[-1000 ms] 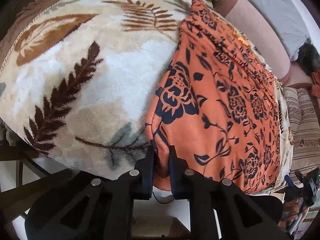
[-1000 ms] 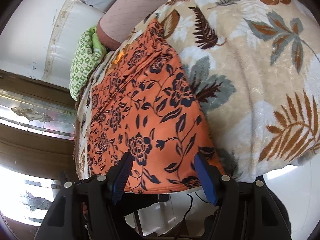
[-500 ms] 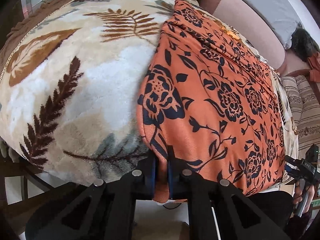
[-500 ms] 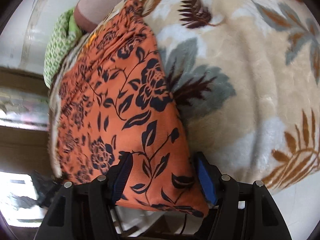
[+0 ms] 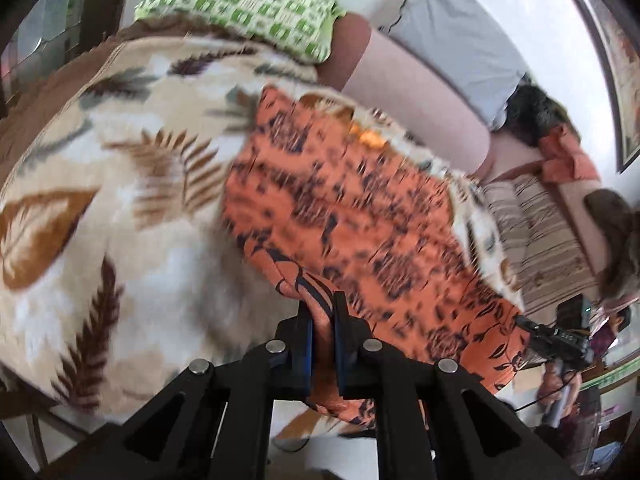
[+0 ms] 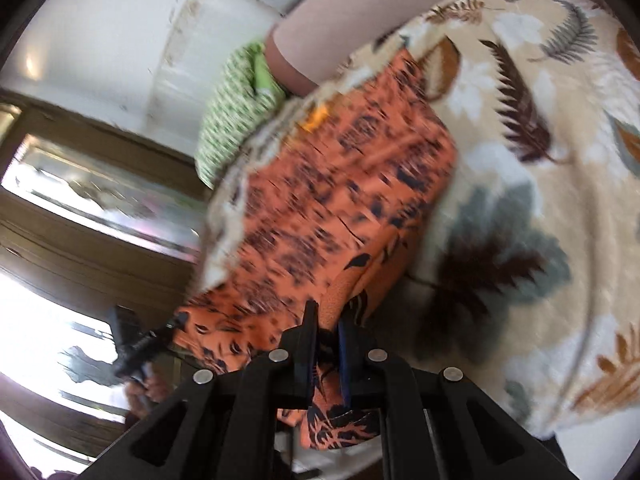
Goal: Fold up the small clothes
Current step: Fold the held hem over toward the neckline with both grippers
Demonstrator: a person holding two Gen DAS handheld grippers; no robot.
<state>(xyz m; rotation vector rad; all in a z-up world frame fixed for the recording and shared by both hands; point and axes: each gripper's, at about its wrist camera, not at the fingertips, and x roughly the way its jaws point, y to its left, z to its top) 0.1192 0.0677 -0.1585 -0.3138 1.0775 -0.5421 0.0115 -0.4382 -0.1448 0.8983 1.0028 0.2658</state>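
An orange garment with a dark floral print (image 5: 360,208) lies spread on a leaf-patterned fleece blanket (image 5: 104,200). My left gripper (image 5: 322,312) is shut on the garment's near left corner, which is bunched and lifted off the blanket. My right gripper (image 6: 328,320) is shut on the garment's near right corner (image 6: 348,280), also raised. The garment's far end (image 6: 352,132) still rests on the blanket (image 6: 540,208). Both views are blurred by motion. The right gripper shows small at the right of the left wrist view (image 5: 556,336).
A green patterned pillow (image 5: 248,8) lies at the far end of the bed, beside a pink bolster (image 5: 408,92) and a grey cushion (image 5: 456,40). A striped cloth (image 5: 540,224) lies to the right. A wooden window frame (image 6: 80,208) is on the left.
My right gripper has closed on the garment's near right corner. Both grippers have lifted the near edge and moved it toward the far end of the bed.
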